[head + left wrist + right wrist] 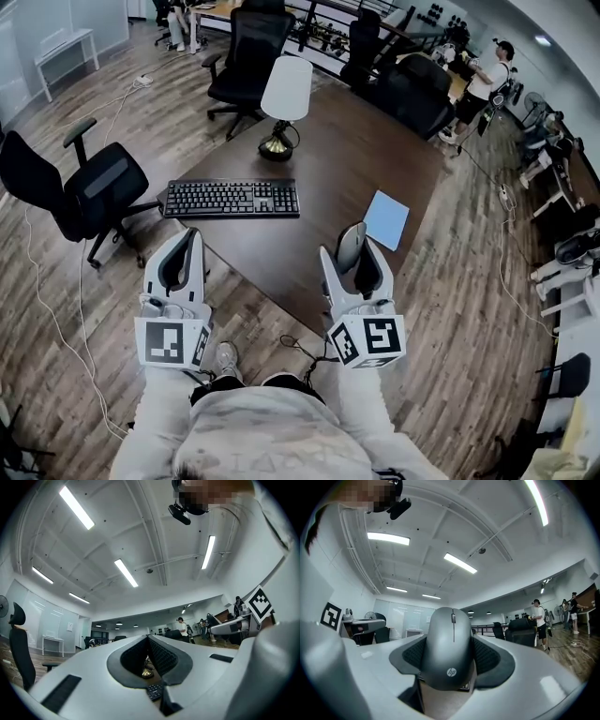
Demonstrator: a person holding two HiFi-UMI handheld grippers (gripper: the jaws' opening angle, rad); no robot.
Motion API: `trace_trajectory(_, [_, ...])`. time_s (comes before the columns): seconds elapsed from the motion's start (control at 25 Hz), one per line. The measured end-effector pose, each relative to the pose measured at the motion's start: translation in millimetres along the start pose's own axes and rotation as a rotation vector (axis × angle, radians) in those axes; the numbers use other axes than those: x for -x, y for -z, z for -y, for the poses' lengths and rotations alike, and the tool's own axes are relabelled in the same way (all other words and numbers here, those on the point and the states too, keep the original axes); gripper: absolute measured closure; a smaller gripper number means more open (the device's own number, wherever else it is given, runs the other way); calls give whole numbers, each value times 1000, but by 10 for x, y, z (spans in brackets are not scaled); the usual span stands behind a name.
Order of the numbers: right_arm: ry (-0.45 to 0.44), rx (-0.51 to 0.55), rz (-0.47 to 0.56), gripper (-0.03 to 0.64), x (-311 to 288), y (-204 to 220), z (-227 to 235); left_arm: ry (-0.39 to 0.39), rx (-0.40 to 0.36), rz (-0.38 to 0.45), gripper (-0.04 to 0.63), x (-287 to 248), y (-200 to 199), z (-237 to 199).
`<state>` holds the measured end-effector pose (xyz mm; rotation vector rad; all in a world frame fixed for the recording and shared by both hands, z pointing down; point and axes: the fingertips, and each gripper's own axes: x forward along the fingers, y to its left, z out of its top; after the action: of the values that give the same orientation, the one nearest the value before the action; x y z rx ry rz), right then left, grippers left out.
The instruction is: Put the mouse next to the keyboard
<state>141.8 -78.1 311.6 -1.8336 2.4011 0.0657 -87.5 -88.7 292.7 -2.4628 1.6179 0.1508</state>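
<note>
A grey mouse (449, 648) sits clamped between the jaws of my right gripper (353, 251), held up over the near edge of the dark table (347, 159); in the head view the mouse (350, 246) pokes out at the jaw tips. The black keyboard (232, 198) lies on the table's left side, ahead and left of the mouse. My left gripper (183, 251) hovers just short of the keyboard's near edge, its jaws closed together with nothing between them. Through the left gripper view's jaw gap (151, 666) a keyboard corner (153, 692) shows.
A lamp with a white shade (284, 103) stands behind the keyboard. A blue notebook (386, 219) lies at the table's right, just beyond the mouse. Black office chairs (84, 192) stand at the left and far side. A person (483, 82) stands far right. Cables run on the wood floor.
</note>
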Motion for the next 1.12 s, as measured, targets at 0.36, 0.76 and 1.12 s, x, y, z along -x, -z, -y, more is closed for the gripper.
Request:
trace_trajectory(0.36, [55,6,-2,316,-521,77,-23,49,18,9,591,-507,145,-398])
trace_trajectory(0.76, [122,9,-15,316,-924,195,-52,104,41,6,591,-921,337,-744])
trace_trajectory(1.12, [172,-1,-29,316,-1183,271,-84,144,47,6,591,-1164,459,-999])
